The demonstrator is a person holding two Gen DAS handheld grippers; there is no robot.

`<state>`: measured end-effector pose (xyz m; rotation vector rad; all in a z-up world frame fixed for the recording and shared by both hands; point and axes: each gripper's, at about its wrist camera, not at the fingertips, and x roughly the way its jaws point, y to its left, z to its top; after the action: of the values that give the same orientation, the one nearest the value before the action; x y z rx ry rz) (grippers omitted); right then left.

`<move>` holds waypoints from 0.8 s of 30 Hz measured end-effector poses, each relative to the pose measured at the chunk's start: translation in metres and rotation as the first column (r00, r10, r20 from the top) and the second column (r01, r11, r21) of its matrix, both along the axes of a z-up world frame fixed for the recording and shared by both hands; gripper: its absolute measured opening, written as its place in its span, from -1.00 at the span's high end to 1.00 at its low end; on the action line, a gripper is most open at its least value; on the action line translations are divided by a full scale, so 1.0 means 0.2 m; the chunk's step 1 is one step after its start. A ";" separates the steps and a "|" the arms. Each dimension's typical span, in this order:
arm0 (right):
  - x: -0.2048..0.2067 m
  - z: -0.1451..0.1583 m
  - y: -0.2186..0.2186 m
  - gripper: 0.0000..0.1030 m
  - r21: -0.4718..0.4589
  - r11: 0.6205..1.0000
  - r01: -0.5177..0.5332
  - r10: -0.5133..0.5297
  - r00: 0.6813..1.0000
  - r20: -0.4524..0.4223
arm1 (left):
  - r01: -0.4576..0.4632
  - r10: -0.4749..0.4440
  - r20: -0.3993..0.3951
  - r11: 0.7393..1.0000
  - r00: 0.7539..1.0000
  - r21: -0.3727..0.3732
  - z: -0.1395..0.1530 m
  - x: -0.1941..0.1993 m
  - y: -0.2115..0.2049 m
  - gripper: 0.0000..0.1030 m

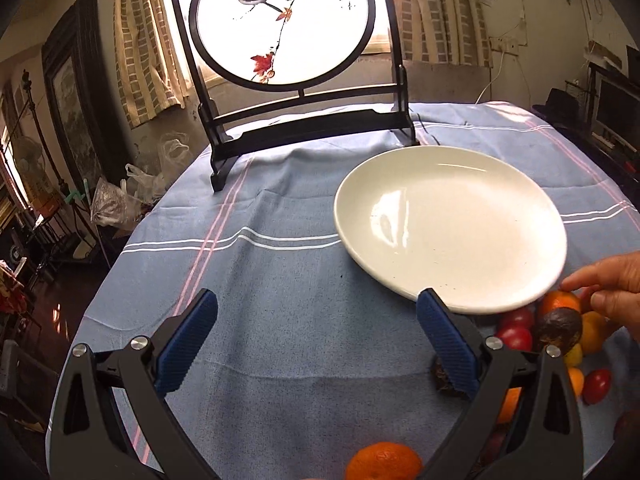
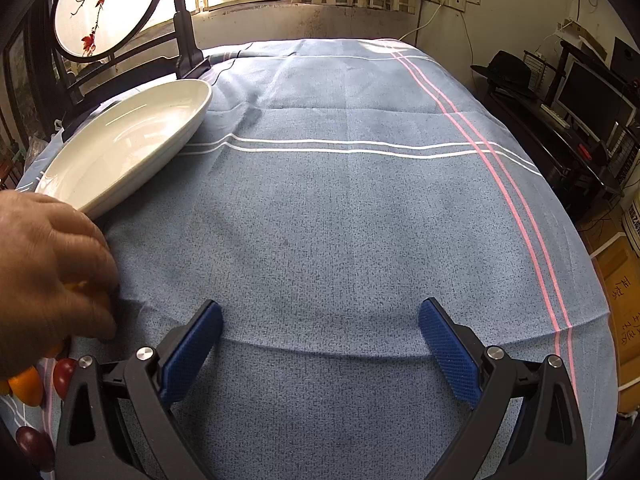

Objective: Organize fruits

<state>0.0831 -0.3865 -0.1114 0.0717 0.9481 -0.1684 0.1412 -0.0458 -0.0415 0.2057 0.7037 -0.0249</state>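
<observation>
The white plate (image 1: 448, 224) sits bare at frame centre-right, so sorting looks unstarted. Fruits (image 1: 556, 328) cluster lower right under a bare hand (image 1: 612, 292). Left gripper (image 1: 316, 344) and right gripper (image 2: 320, 352) both gape, holding nothing.

The right gripper (image 2: 320, 332) hangs over bare blue cloth (image 2: 340, 220) on the tabletop, its blue pads wide apart with nothing between them. At ten o'clock lies a white plate (image 2: 120, 148), empty. At nine o'clock a bare hand (image 2: 48, 272) reaches onto the cloth, just beside the plate's rim. Below it, at eight o'clock, sit small orange and red fruits (image 2: 44, 380).
</observation>
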 end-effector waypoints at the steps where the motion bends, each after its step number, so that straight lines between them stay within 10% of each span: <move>1: 0.00 0.00 0.00 -0.93 0.000 1.000 0.000 0.000 1.000 0.000 | 0.007 -0.007 -0.012 1.000 1.000 -0.008 0.00 -0.03 0.00 -0.90; 8: 0.00 0.00 0.00 -0.93 0.000 1.000 0.000 0.000 1.000 0.000 | -0.039 0.043 -0.078 0.998 0.996 0.041 -0.13 -0.19 0.08 -0.90; 14: 0.00 0.00 0.00 -0.93 0.000 1.000 0.000 0.000 1.000 0.000 | -0.095 0.085 -0.095 0.990 0.992 -0.100 -0.14 -0.19 0.01 -0.90; 24: 0.00 0.00 0.00 -0.93 0.000 1.000 0.000 0.000 1.000 0.000 | 0.037 -0.044 -0.079 0.995 0.996 -0.092 -0.18 -0.13 -0.11 -0.90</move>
<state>0.0831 -0.3866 -0.1116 0.0715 0.9477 -0.1685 0.1149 -0.0683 -0.0772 0.1328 0.7777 -0.1039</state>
